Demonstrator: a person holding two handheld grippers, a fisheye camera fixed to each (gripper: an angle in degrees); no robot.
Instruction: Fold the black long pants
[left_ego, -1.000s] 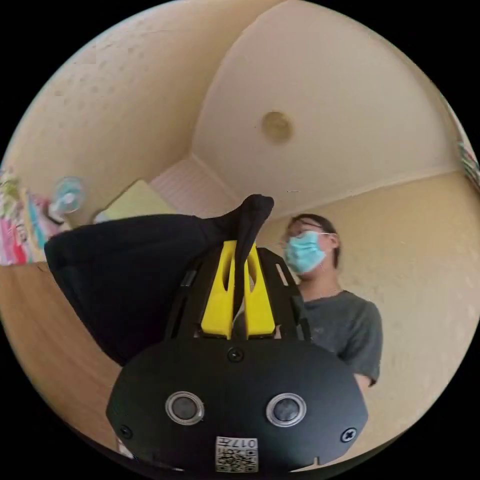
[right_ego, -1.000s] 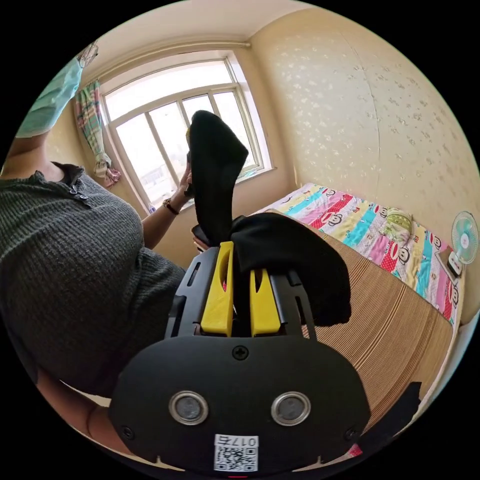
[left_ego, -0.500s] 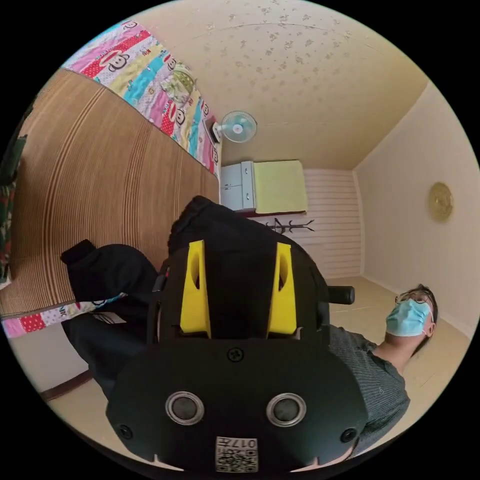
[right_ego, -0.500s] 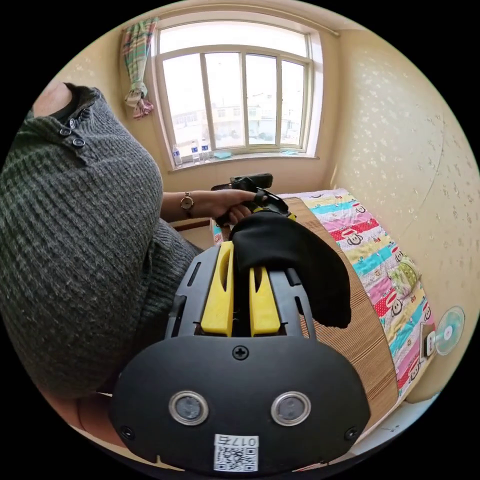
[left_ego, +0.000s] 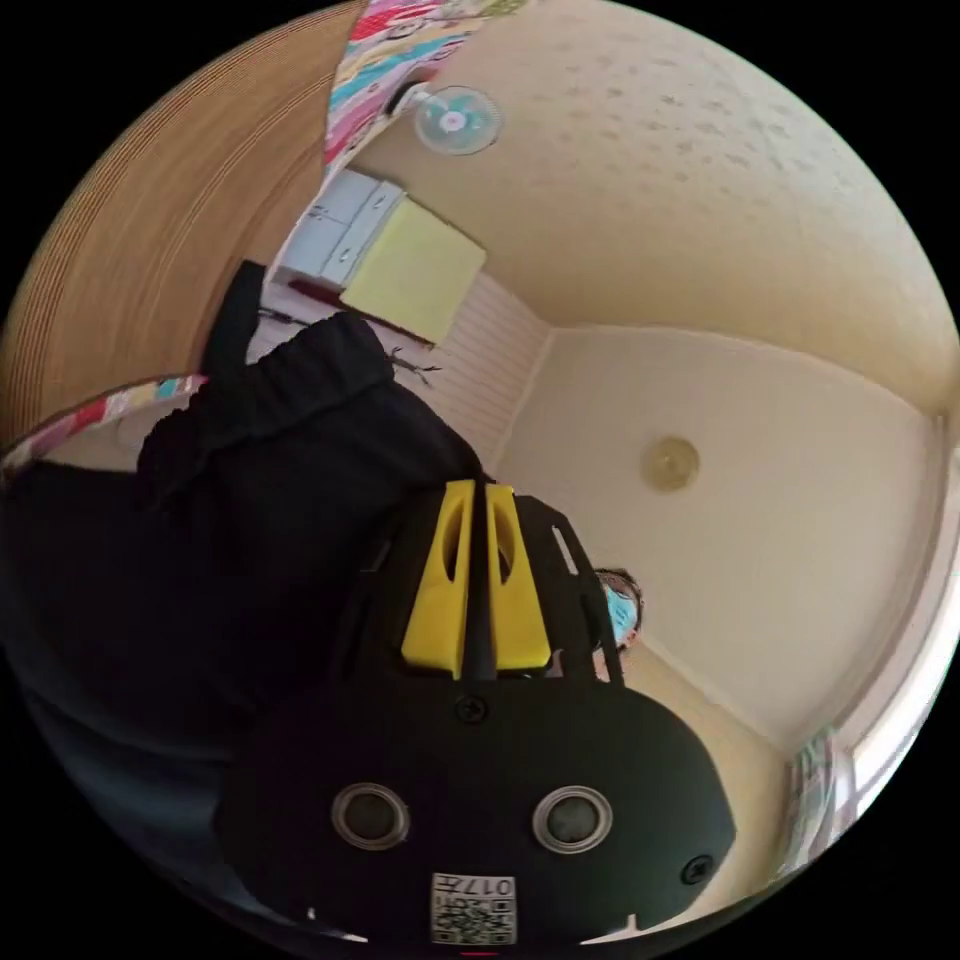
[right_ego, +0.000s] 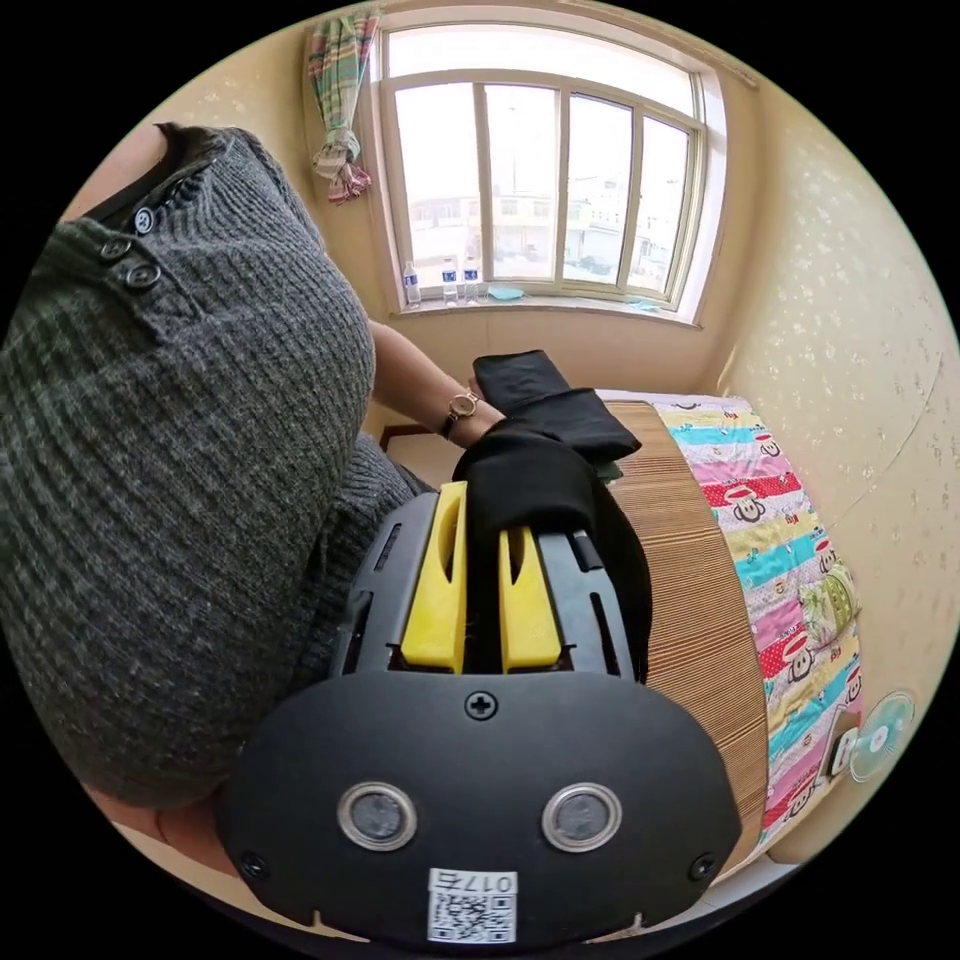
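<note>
Both yellow wedge-shaped jaw pairs pinch soft matte black pants (left_ego: 200, 520): left gripper (left_ego: 477, 490) at frame centre, right gripper (right_ego: 484, 500) beside a ribbed grey sweater (right_ego: 170, 480)

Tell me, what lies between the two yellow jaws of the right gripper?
In the right gripper view, a bunch of the black pants lies between the right gripper's jaws.

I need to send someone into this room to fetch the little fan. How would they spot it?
Start at the window and follow the bed, with its brown striped mat, away from it. Past the cartoon-print quilt, at the far end, is the small fan: round, pale teal, the one circular thing there.
</note>
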